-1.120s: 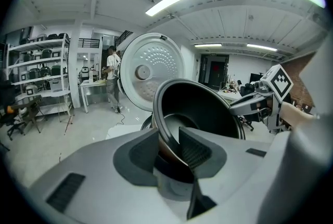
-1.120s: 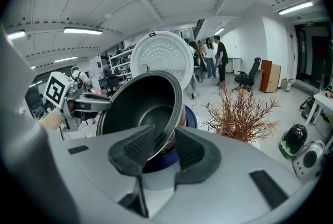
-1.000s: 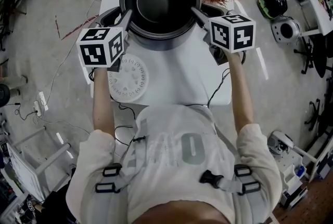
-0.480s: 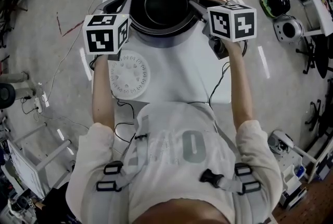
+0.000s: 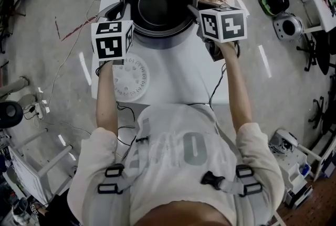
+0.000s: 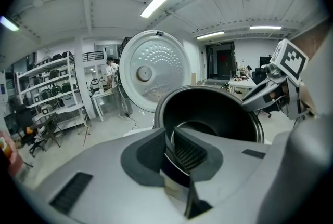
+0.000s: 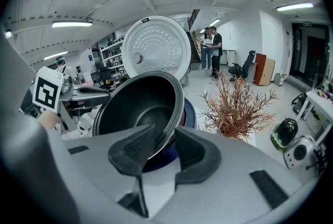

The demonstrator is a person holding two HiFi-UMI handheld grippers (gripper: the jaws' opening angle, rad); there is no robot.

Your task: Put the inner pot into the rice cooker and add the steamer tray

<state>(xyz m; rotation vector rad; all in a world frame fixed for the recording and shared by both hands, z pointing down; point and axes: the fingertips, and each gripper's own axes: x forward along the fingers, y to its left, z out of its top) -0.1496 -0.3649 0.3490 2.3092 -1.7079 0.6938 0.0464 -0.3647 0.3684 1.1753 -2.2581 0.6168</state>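
Black inner pot (image 5: 159, 2) bridges left tool (image 5: 125, 10) and right tool (image 5: 192, 11) (rim pinched).

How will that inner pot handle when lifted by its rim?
The inner pot looks like rigid metal, so it probably won't flex. Its smooth dark lining and thin rim may slip when pinched. Deep and wide, it could tilt.

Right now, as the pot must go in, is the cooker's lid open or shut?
Open. The lid stands upright behind the pot, its dimpled inner face showing in both gripper views.
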